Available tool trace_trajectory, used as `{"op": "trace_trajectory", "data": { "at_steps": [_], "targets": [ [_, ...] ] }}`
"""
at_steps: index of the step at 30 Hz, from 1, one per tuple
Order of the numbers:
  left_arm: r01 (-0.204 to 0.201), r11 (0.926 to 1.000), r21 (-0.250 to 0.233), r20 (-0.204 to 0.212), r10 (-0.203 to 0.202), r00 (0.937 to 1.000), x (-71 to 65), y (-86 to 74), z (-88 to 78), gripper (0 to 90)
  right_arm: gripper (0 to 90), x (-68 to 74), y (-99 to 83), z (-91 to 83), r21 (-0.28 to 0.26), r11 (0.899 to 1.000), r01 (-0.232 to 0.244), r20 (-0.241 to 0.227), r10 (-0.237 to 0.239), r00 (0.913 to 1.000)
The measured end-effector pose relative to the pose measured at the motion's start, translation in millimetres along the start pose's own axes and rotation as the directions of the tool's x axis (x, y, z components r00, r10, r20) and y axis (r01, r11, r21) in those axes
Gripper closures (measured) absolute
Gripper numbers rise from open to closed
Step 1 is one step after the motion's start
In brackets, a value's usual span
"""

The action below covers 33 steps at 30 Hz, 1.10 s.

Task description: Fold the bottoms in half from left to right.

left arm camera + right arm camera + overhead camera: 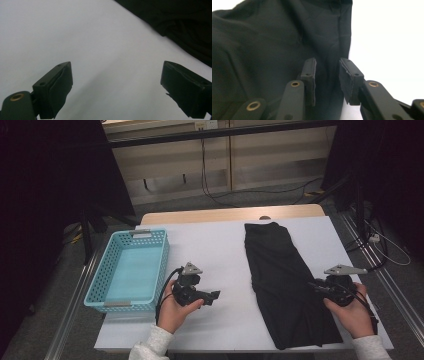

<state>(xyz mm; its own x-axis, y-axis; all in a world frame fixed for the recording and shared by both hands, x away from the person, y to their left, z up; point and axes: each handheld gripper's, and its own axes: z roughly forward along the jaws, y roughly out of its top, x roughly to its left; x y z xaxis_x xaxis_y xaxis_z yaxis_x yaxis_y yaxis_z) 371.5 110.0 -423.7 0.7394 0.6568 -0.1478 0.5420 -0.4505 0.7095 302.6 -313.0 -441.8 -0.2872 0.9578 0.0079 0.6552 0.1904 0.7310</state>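
Right tongs (327, 75): jaws a narrow gap apart, nothing pinched. They sit low over the near right edge of the black garment (274, 50), a fold of cloth running between and behind the pads. You look placed to nip that edge, since it is the nearest loose hem to your right hand (356, 312).

Left tongs (117, 85): spread wide, empty, over bare white bench (75, 37), to the left of the garment. The cloth's edge shows just ahead at the upper right of the left gripper view. You seem to be holding this one ready and open so it can come in once the other side has a hold.

Garment: lies flat as a long strip, running from the far side of the bench to the near edge.

Blue basket (129, 270): well left of the garment, beyond your left hand (175, 312), open and unfilled. Likely where the cloth goes once folded.
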Motion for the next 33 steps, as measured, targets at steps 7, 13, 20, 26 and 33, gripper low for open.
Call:
{"op": "trace_trajectory", "data": {
  "at_steps": [7, 13, 20, 26, 33],
  "targets": [
    [-0.001, 1.0, -0.007, 0.003, 0.001, 1.0, -0.6, 3.4, 1.4, 10.8, 70.2, 3.3, -14.3, -13.1, 0.031, 0.999, 0.021, -0.024, -0.02, 0.9995],
    [-0.012, 0.9999, 0.002, 0.009, 0.012, 0.9999, -2.2, 6.3, 5.0, 10.9, 85.0, 8.8, -26.4, -9.0, 0.06, 0.998, 0.005, -0.049, -0.002, 0.9988],
    [-0.02, 0.9998, -0.003, 0.017, 0.02, 0.9997, -5.1, 9.1, 7.8, 10.9, 89.9, -3.2, -23.1, -23.4, 0.025, 0.999, -0.03, -0.07, 0.031, 0.997],
    [-0.018, 0.9998, 0.001, 0.024, 0.018, 0.9995, -5.8, 9.2, 10.9, 10.9, 81.9, -7.9, -26.5, -23.9, 0.031, 0.998, -0.051, -0.065, 0.053, 0.9965],
    [-0.016, 0.9999, 0.004, 0.018, 0.016, 0.9997, -3.5, 8.8, 11.9, 10.8, 55.5, 1.9, -16.7, -19.4, -0.02, 1.0, -0.01, -0.004, 0.01, 0.9999]
  ]
}}
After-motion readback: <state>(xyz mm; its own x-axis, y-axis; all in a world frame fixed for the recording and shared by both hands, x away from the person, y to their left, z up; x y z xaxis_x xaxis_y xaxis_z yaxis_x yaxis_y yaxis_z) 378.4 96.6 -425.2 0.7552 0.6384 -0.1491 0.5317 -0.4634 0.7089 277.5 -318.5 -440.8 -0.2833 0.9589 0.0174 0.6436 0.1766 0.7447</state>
